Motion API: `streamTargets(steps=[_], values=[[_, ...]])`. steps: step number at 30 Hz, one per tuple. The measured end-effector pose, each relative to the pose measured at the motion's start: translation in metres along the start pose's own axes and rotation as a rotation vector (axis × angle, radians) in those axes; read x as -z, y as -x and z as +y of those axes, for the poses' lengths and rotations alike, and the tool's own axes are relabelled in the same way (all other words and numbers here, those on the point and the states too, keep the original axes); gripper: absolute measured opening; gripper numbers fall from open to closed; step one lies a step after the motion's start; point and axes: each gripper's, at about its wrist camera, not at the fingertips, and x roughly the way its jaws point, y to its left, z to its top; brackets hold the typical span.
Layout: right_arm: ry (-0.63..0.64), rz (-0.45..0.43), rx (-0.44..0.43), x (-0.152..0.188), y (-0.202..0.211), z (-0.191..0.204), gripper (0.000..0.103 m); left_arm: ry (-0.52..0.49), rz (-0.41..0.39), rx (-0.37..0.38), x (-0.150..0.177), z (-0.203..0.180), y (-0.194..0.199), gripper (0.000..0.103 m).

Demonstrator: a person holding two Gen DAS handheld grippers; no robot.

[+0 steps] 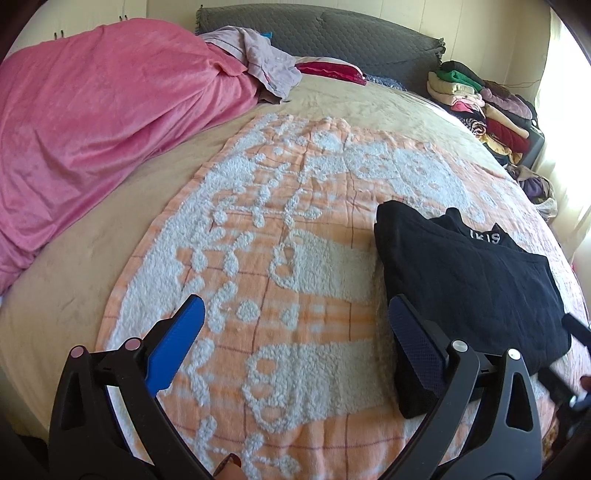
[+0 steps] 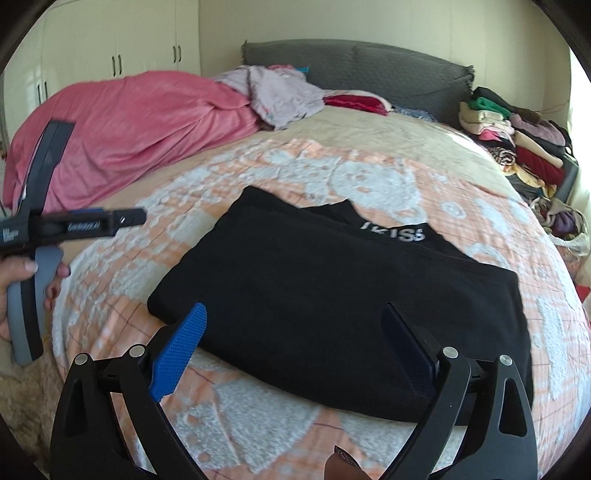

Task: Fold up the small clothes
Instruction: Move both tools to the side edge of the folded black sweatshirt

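Observation:
A black garment [image 2: 332, 291] with white lettering lies folded flat on the orange-and-white patterned blanket [image 2: 258, 424]. My right gripper [image 2: 295, 321] hangs open just above the garment's near edge, its blue fingers [image 2: 181, 350] wide apart and nothing between them. In the left wrist view the same garment [image 1: 469, 284] lies to the right. My left gripper [image 1: 295, 317] stands open over bare blanket [image 1: 280, 258], its right finger beside the garment's left edge. The left gripper's handle [image 2: 33, 236], held by a hand, shows at the left of the right wrist view.
A pink blanket [image 1: 96, 133] is heaped on the bed's far left. Loose lilac clothes [image 1: 266, 59] lie near the grey headboard [image 1: 332, 33]. A stack of folded clothes [image 1: 480, 107] stands at the bed's far right. White cupboards [image 2: 110, 44] line the wall.

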Motion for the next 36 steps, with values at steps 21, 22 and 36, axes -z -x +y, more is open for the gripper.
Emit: streamTargets(steps=[21,22,36], values=[[0.208,0.092,0.061,0.029,-0.039,0.051,0.095,-0.010,0.054,0.065,-0.025,-0.028,-0.047,0.093],[0.216,0.096,0.068,0.030,-0.041,0.051,0.095,-0.012,0.060,0.070,-0.027,-0.031,-0.050,0.093],[0.326,0.076,0.165,0.028,-0.083,0.062,0.095,-0.060,0.127,0.079,-0.039,-0.051,-0.084,0.093]])
